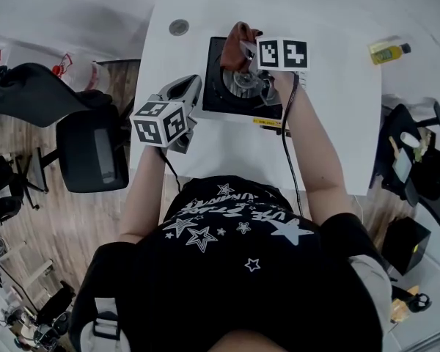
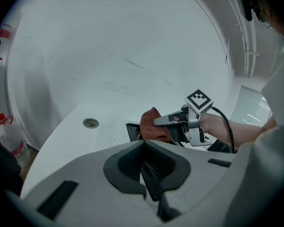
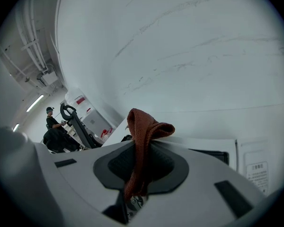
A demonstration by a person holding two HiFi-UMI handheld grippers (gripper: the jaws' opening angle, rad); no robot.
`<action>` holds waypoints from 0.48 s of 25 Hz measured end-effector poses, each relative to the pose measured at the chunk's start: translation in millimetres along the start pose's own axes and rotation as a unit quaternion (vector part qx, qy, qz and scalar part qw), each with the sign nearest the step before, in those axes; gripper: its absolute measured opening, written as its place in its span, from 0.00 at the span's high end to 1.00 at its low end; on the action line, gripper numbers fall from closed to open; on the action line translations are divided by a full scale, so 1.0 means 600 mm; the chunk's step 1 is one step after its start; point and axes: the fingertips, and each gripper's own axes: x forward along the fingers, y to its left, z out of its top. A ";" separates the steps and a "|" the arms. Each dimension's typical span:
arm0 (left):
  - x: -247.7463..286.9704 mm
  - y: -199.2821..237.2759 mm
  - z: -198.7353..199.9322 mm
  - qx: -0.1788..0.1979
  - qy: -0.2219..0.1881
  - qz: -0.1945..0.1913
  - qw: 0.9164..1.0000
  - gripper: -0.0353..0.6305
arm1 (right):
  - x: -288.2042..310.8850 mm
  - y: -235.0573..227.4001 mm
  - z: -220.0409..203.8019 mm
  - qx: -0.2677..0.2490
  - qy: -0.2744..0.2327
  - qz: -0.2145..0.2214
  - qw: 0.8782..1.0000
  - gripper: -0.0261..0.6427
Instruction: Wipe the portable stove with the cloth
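Note:
The portable stove [image 1: 231, 97], black-topped with a round burner, sits at the middle of the white table [image 1: 330, 145]. My right gripper [image 1: 243, 48] is over the stove's far edge, shut on a rust-brown cloth [image 1: 238, 39] that bunches up out of its jaws. In the right gripper view the cloth [image 3: 144, 122] is pinched in the gripper [image 3: 141, 151], with the stove [image 3: 209, 154] beyond. My left gripper [image 1: 191, 88] hovers by the stove's left side, shut with nothing in it. From the left gripper [image 2: 149, 167] I see the cloth [image 2: 152, 125] and the stove [image 2: 132, 130].
A yellow bottle [image 1: 387, 51] lies at the table's far right. A round grommet [image 1: 179, 27] is set in the table behind the stove. A black office chair [image 1: 95, 149] stands left of the table; dark bags and clutter [image 1: 418, 152] sit to the right.

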 end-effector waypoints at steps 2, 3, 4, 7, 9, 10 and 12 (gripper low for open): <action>0.004 -0.006 0.001 0.002 0.001 -0.002 1.000 0.94 | -0.011 -0.011 -0.003 0.004 -0.001 -0.005 1.000 0.87; 0.006 -0.010 0.002 0.003 0.001 -0.004 1.000 0.94 | -0.016 -0.016 -0.005 0.006 -0.001 -0.007 1.000 0.87; 0.009 -0.013 0.002 0.005 0.001 -0.006 1.000 0.94 | -0.020 -0.021 -0.007 0.008 -0.002 -0.010 1.000 0.87; 0.015 -0.021 0.002 0.010 0.004 -0.009 1.000 0.94 | -0.030 -0.034 -0.012 0.013 -0.004 -0.015 1.000 0.87; 0.019 -0.025 0.003 0.014 0.006 -0.010 1.000 0.94 | -0.038 -0.043 -0.013 0.016 -0.006 -0.019 1.000 0.87; 0.021 -0.028 0.003 0.016 0.007 -0.011 1.000 0.94 | -0.042 -0.048 -0.014 0.018 -0.008 -0.021 1.000 0.87; 0.024 -0.033 0.004 0.019 0.008 -0.013 1.000 0.94 | -0.051 -0.058 -0.015 0.024 -0.011 -0.026 0.999 0.87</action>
